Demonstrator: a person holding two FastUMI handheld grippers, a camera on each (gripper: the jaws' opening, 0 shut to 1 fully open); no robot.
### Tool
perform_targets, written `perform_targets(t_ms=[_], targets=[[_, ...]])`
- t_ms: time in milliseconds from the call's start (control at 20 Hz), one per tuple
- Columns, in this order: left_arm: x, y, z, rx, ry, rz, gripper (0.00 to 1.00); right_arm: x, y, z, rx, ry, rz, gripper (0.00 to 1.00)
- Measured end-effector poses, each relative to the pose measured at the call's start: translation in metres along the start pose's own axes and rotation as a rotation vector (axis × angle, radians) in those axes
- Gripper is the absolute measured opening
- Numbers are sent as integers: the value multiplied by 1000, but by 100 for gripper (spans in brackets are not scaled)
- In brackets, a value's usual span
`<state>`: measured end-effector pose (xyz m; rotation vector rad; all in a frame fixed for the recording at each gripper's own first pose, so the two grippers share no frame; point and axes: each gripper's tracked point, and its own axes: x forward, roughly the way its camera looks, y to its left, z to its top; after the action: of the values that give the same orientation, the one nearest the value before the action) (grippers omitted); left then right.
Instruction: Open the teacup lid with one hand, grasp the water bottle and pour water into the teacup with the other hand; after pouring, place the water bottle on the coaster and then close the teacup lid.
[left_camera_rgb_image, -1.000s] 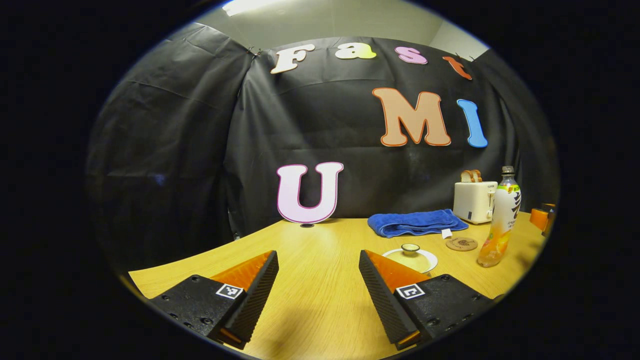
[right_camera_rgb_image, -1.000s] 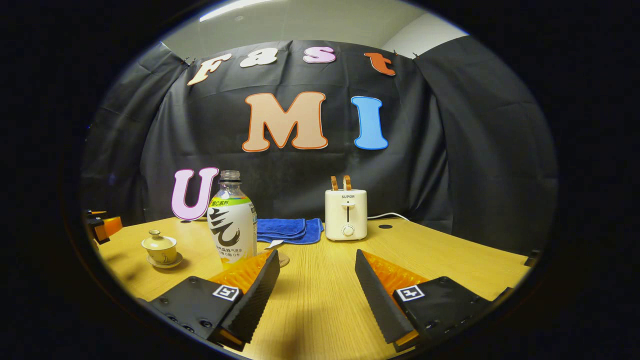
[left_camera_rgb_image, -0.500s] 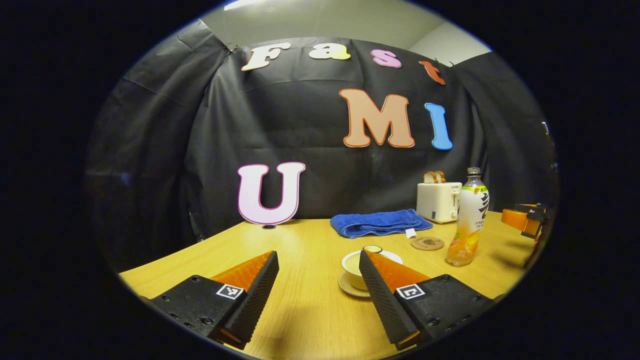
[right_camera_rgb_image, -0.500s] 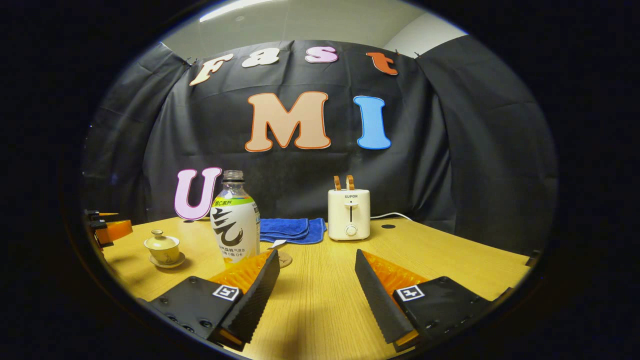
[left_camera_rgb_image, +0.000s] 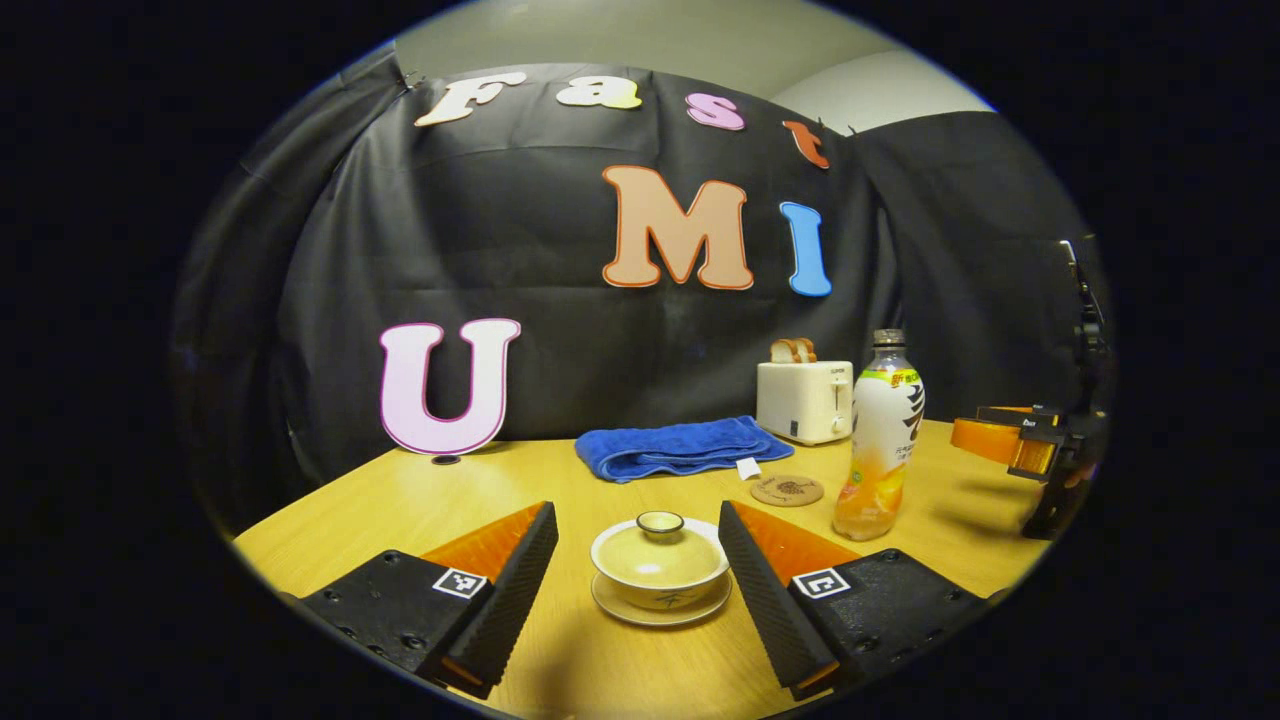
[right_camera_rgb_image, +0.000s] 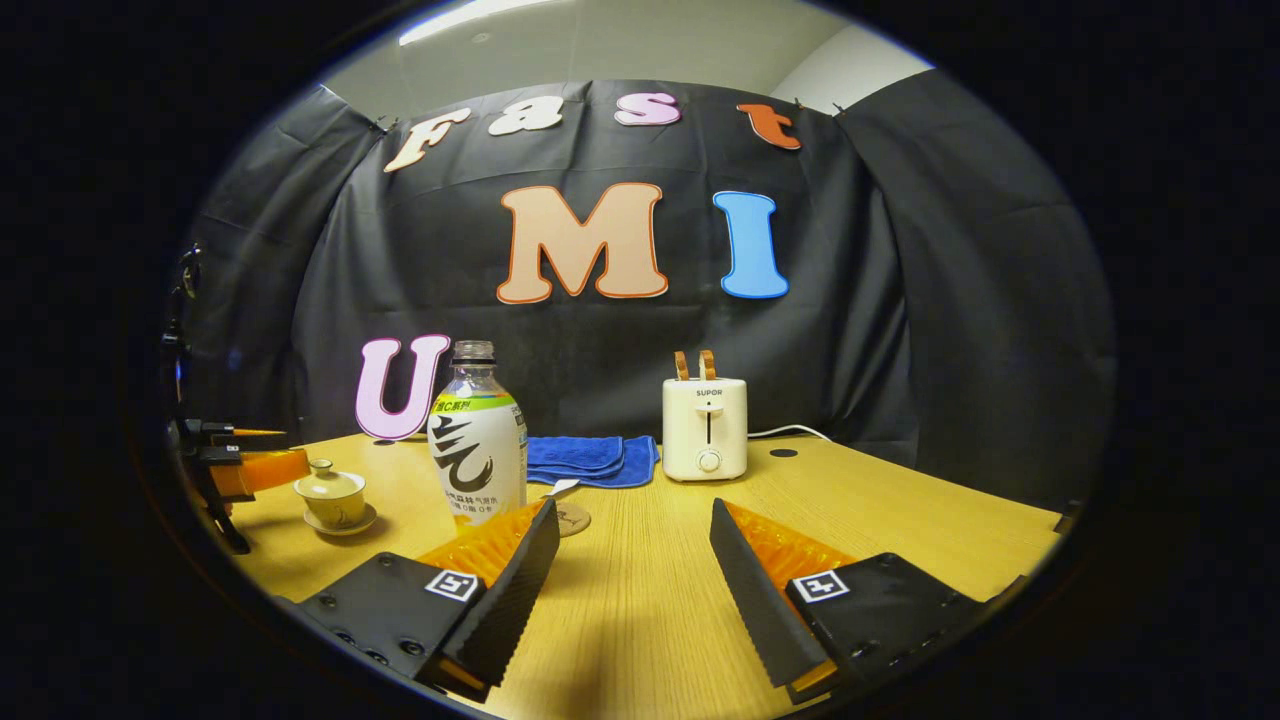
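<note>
A pale lidded teacup (left_camera_rgb_image: 660, 562) stands on its saucer on the wooden table (left_camera_rgb_image: 420, 500), with the lid's knob (left_camera_rgb_image: 660, 522) on top. My left gripper (left_camera_rgb_image: 635, 515) is open, and the cup sits between its two fingers without touching them. The water bottle (left_camera_rgb_image: 880, 440), uncapped and holding orange liquid, stands upright to the right, beside a round coaster (left_camera_rgb_image: 787, 490). My right gripper (right_camera_rgb_image: 633, 512) is open over bare table, with the bottle (right_camera_rgb_image: 478, 450) ahead on its left. The coaster (right_camera_rgb_image: 574, 518) peeks out behind its left finger. The teacup (right_camera_rgb_image: 332, 495) lies far left, by the left gripper (right_camera_rgb_image: 250, 465).
A folded blue towel (left_camera_rgb_image: 675, 448) and a white toaster (left_camera_rgb_image: 805, 400) holding bread stand along the back, against the black cloth wall. The right gripper (left_camera_rgb_image: 1005, 440) hovers at the table's right side. The toaster (right_camera_rgb_image: 705, 428) has a cable running to its right.
My left gripper has swung toward the teacup, which has gone from beside its right finger to between both fingers. The right gripper has hardly moved. Bottle, coaster and lid stay put.
</note>
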<state>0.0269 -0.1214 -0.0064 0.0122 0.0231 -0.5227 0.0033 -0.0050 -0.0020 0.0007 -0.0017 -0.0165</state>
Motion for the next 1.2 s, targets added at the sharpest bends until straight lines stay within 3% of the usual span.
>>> perform_targets(t_ms=[300,500,850,1200], targets=[[17,-13,-11,35,81,-71,88,0,2,0,0,0,11,97],[27,-15,-15,46,106,-81,71,0,3,-1,1,0,19,97],[30,-7,-16,42,102,-40,28,0,4,-1,1,0,26,96],[29,-2,-9,22,56,-11,25,0,7,-1,2,1,38,97]])
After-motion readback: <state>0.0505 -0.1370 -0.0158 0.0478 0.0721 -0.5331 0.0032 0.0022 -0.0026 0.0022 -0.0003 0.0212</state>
